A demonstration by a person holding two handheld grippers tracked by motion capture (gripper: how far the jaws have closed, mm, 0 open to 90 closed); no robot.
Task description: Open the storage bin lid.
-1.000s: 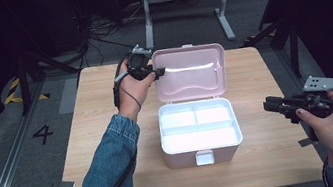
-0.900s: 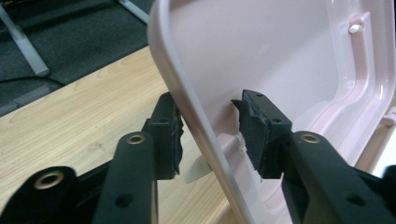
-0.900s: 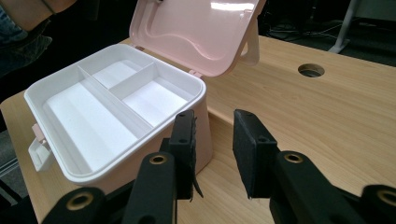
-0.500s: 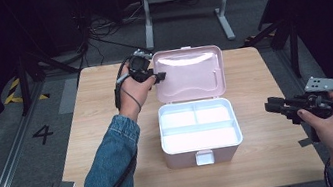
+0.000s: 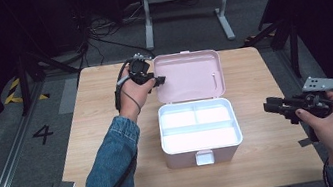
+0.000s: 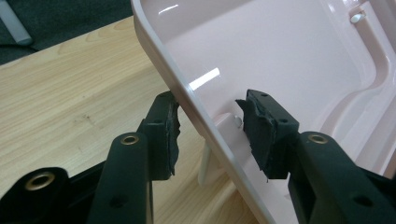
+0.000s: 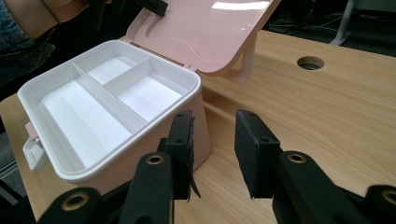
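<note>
— Left arm? Reaching far across from the near edge, denim sleeve to the wrist, left hand [image 5: 130,93] wrapped around the left gripper [image 5: 156,80], pointing right.
— Jaws? Just been opening; now parted, straddling a thin edge with clear gaps on both sides, pads not pressing.
— Right side? Right hand [image 5: 328,118] held low at the near right, gripping the right gripper [image 5: 269,106], levelled and aimed left.
— Jaws there? Also just been widening; apart, nothing between the pads.
— Cables? Trailing back along each forearm.
</note>
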